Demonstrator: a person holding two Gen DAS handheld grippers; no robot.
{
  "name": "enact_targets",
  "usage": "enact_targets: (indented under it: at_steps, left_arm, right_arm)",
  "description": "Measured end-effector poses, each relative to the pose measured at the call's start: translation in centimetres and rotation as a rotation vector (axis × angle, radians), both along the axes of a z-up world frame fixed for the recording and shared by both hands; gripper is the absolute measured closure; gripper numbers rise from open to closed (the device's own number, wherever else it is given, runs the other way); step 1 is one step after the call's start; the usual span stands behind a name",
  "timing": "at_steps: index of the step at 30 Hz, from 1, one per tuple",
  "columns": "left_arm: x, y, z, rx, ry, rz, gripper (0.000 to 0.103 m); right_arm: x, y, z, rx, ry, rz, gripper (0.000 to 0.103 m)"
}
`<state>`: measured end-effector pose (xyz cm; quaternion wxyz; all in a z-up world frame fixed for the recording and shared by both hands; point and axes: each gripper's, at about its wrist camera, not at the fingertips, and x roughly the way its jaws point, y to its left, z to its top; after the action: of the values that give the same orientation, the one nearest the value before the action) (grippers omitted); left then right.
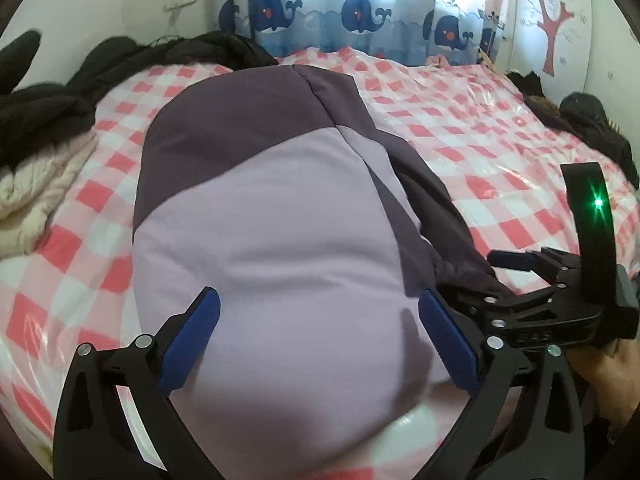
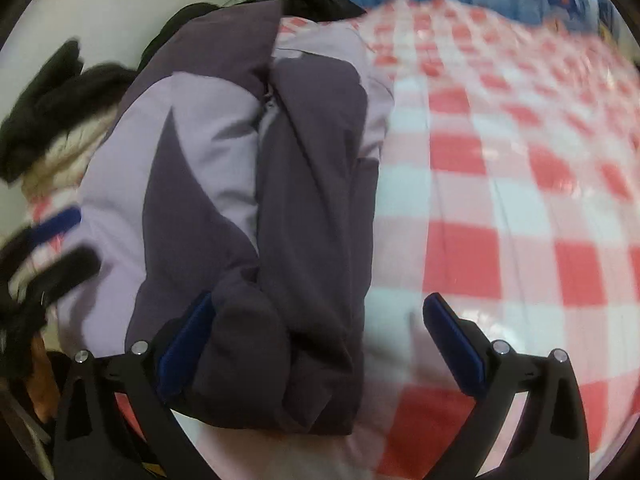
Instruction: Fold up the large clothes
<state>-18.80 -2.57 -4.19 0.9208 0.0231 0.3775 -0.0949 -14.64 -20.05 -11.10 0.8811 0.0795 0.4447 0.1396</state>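
Our left gripper (image 1: 319, 334) has its blue pads spread wide, nothing pinched; it hangs over the near, pale lilac end of the jacket (image 1: 264, 216), w/ the padded fabric bulging up between the fingers, prob. so we can press or line up that end before the next fold. Our right gripper (image 2: 320, 344) is likewise apart and holding nothing: its left pad (image 2: 186, 340) sits against the dark sleeve (image 2: 256, 344) that lies doubled along the jacket's right side, while the other pad hangs over bare bedding, so it looks placed to tuck or grab that sleeve edge, not yet closed on it. Outward from there, the jacket lies lengthwise on the bed, already narrowed: both sides seem turned inward, dark purple panels meeting near the zip, lilac showing at the flanks. We judge the side folds done and the end-to-end fold still to come. It rests on the pink-and-white checked cover (image 2: 520, 240), which gives a flat open area to its right. Other dark and cream clothes (image 1: 44, 128) are heaped by the left wall, well apart, and a whale-print curtain (image 1: 360, 12) hangs behind the bed.
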Motion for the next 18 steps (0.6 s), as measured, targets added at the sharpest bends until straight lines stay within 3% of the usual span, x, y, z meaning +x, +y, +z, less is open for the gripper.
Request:
enact_targets:
  at_steps: [2,6,10,12,14,18]
  left_arm:
    - [-0.7,0.3,0.3,-0.011,0.005,0.018,0.008]
    - [-2.0,1.0,1.1,-0.026,0.005,0.063,0.008]
    - [-2.7,1.2,1.2,0.011,-0.005,0.074,0.008]
    - [-3.0,1.1,1.2,0.023,0.002,0.072,0.008]
    - [-3.4,1.2,1.4,0.020,0.000,0.073,0.008]
    - [-4.2,1.6,1.8,0.022,-0.002,0.084,0.008]
  right_arm:
    - [-0.2,0.5,0.6,-0.042,-0.015,0.004,0.006]
    - [-0.5,-0.1,1.6,-0.008,-0.006,-0.010,0.006]
    - [-2.6,-0.3,4.1,-0.018,-0.120,-0.030,0.006]
    - [-2.2,0.2,3.2,-0.048,-0.087,-0.018,0.006]
    - [-1.4,-0.3,1.8,0.001,-0.025,-0.021,0.006]
    - [-1.9,-0.2,2.7,-0.008,-0.036,-0.030,0.006]
